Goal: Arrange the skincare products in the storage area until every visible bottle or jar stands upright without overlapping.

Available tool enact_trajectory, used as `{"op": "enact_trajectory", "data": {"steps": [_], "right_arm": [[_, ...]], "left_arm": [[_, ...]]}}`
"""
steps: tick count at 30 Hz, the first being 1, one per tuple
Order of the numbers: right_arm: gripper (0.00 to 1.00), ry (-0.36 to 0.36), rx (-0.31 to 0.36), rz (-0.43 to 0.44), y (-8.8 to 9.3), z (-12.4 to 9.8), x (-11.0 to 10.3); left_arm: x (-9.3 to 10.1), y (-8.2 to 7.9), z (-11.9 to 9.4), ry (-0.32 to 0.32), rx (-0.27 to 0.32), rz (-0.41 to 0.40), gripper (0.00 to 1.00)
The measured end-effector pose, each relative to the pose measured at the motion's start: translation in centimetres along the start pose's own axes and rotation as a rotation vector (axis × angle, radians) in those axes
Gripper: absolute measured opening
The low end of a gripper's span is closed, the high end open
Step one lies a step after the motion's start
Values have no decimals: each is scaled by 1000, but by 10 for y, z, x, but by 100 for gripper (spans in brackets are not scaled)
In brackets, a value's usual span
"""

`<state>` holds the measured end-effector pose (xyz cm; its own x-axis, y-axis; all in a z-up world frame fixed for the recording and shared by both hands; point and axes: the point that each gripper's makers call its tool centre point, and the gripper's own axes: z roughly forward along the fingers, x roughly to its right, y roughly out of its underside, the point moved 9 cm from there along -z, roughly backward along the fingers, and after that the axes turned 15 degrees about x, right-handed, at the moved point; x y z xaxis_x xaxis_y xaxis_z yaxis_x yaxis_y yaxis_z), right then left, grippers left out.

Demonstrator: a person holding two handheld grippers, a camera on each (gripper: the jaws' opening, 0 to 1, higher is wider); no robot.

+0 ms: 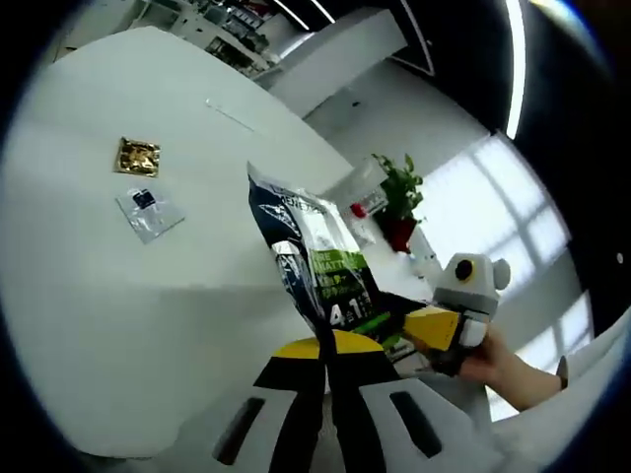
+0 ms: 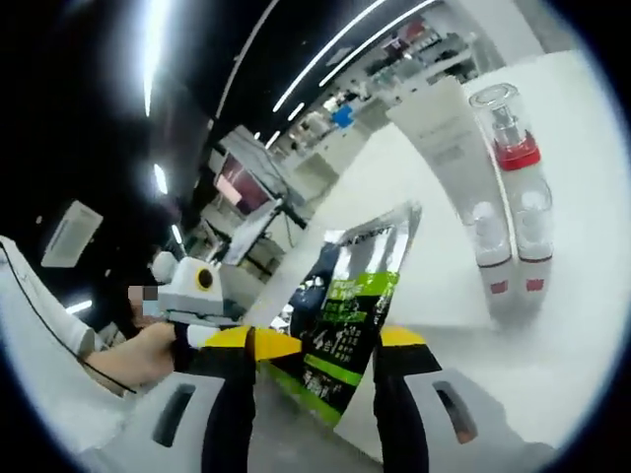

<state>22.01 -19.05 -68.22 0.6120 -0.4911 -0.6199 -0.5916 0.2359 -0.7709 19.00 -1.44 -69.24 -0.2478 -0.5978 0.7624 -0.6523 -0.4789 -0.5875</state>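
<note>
On the left of the white table [image 1: 118, 325] lie a gold sachet [image 1: 137, 157] and, just nearer, a clear sachet [image 1: 148, 210], both flat and apart from each other. In the middle, the left gripper [image 1: 326, 367] has its jaws pinched together on the bottom edge of a dark pouch [image 1: 315, 266], held upright above the table. The right gripper [image 1: 444, 335] comes in from the right and touches the pouch's lower corner; in its own view the right gripper [image 2: 314, 367] has its jaws apart, with the pouch [image 2: 350, 305] between them, not yet squeezed. To the far right stand a white tube [image 2: 449, 148] and three pump bottles [image 2: 508, 148], upright. I judge the pouch should be lowered base first onto bare table near them, steadied by both tools, then released gently so it does not topple onto the bottles.
</note>
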Motion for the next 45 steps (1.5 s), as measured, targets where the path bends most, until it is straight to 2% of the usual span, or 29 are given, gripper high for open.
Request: {"op": "enact_trajectory", "data": {"steps": [1, 4, 7, 11, 19, 24, 29, 33, 40, 45], "right_arm": [[59, -22, -21, -28, 1, 1, 0], [72, -47, -24, -36, 3, 5, -1], [81, -74, -33, -45, 5, 8, -2], [87, -76, -97, -99, 12, 16, 3], [88, -31, -157, -107, 24, 28, 21], [90, -8, -224, -135, 32, 36, 35], [90, 21, -233, -148, 34, 37, 42], [90, 47, -264, -161, 37, 41, 53], [92, 54, -276, -181, 36, 36, 49], [95, 38, -296, -238, 35, 27, 47]], "left_arm": [[-1, 0, 2, 0, 0, 0, 0], [-5, 0, 5, -6, 3, -13, 0], [-9, 0, 7, -20, 2, -20, 0], [-17, 1, 15, -43, -22, -20, 0], [-37, 6, 31, -76, -53, -12, 0], [-45, 7, 39, -85, -65, -8, 0], [-48, 9, 47, -84, -72, -2, 0], [-54, 12, 52, -104, -84, -5, 0], [-60, 14, 57, -108, -101, -15, 0], [-62, 14, 62, -111, -105, -23, 0]]}}
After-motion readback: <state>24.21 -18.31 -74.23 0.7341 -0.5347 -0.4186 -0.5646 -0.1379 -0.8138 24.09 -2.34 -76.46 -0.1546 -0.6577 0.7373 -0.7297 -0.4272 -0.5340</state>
